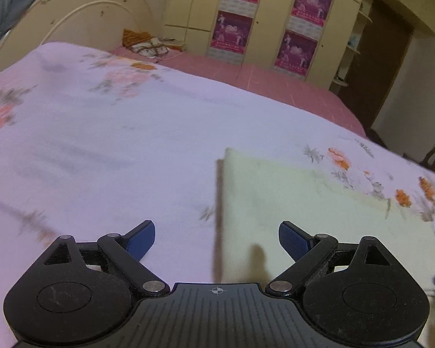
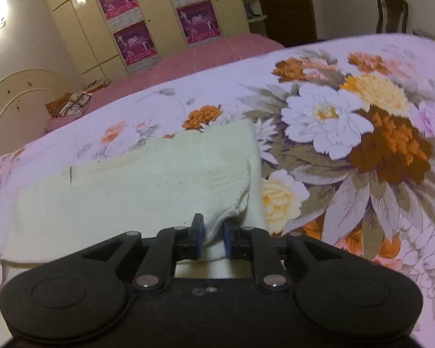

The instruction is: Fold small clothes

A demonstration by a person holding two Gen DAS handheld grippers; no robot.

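Observation:
A pale cream cloth (image 2: 148,179) lies flat on the floral bedsheet (image 2: 348,133). My right gripper (image 2: 213,239) is shut on the cloth's near right corner, which bunches up between the blue pads. In the left wrist view the same cloth (image 1: 304,208) lies to the right, its left edge straight. My left gripper (image 1: 216,236) is open and empty, hovering just above the sheet (image 1: 101,145) at the cloth's left edge.
A pink bed (image 1: 246,78) stands behind, with a pile of orange and white fabric (image 1: 148,43) on it. Cream wardrobes with pink posters (image 1: 237,14) line the far wall. A curved headboard (image 1: 81,14) is at the left. A wooden chair (image 2: 391,14) stands far right.

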